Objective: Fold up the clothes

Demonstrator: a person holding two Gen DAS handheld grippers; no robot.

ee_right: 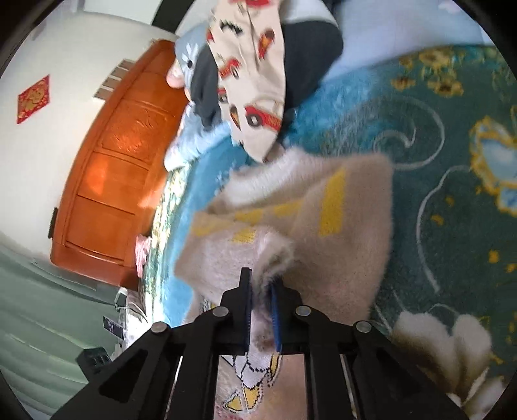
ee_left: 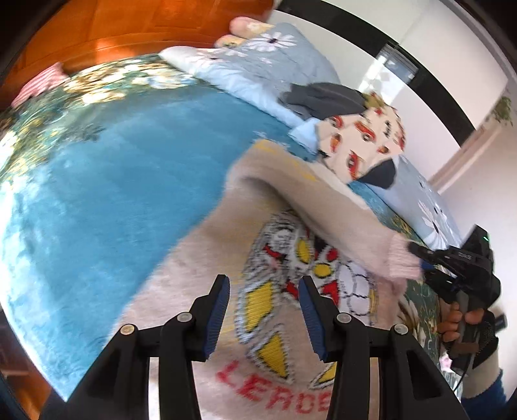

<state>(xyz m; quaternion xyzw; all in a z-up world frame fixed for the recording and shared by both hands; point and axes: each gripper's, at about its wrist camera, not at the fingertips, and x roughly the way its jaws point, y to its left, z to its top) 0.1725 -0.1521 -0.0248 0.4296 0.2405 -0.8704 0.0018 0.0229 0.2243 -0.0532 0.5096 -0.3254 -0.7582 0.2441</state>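
A fuzzy beige sweater with a cartoon print and red letters lies on the blue blanket of a bed. My left gripper is open and empty, hovering over the print. My right gripper is at the right edge of the left wrist view, shut on the pink cuff of the sweater's sleeve, which is folded across the body. In the right wrist view my right gripper pinches the fuzzy cuff between its blue pads.
A pile of other clothes, a car-print garment and dark pieces, lies at the bed's far side on a daisy-print quilt. A wooden headboard stands behind. The green floral blanket border lies to the right.
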